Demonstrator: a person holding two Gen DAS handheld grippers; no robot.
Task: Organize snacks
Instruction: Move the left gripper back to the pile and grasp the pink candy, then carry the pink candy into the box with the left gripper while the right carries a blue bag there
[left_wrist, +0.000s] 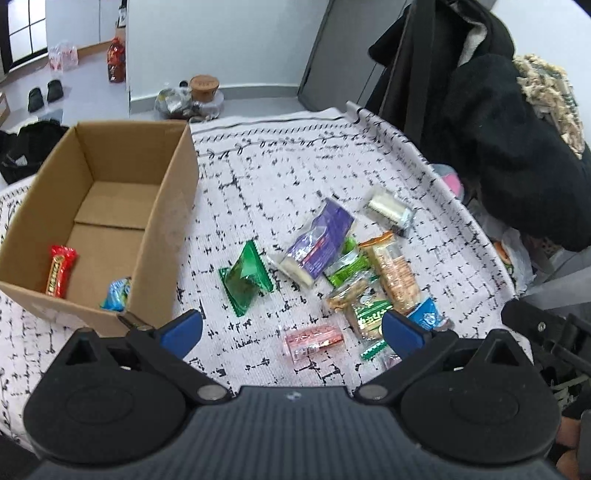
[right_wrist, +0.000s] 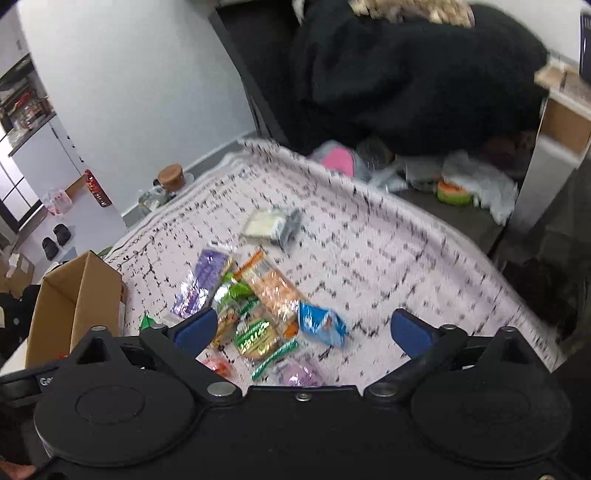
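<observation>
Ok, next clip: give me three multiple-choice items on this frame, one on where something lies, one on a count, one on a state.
1. Where is the red candy bar?
A. inside the cardboard box
B. on the patterned cloth
C. between the gripper's fingers

2. How many snacks lie in the box?
A. none
B. two
C. five

3. How do the left gripper and right gripper stand?
A. both shut on packets
B. one shut, one open
C. both open, holding nothing

Answers: 1 A, the bar rests on the box floor. 2 B, only the red bar and a blue packet show inside. 3 C, each pair of blue pads is spread with nothing pressed between.
</observation>
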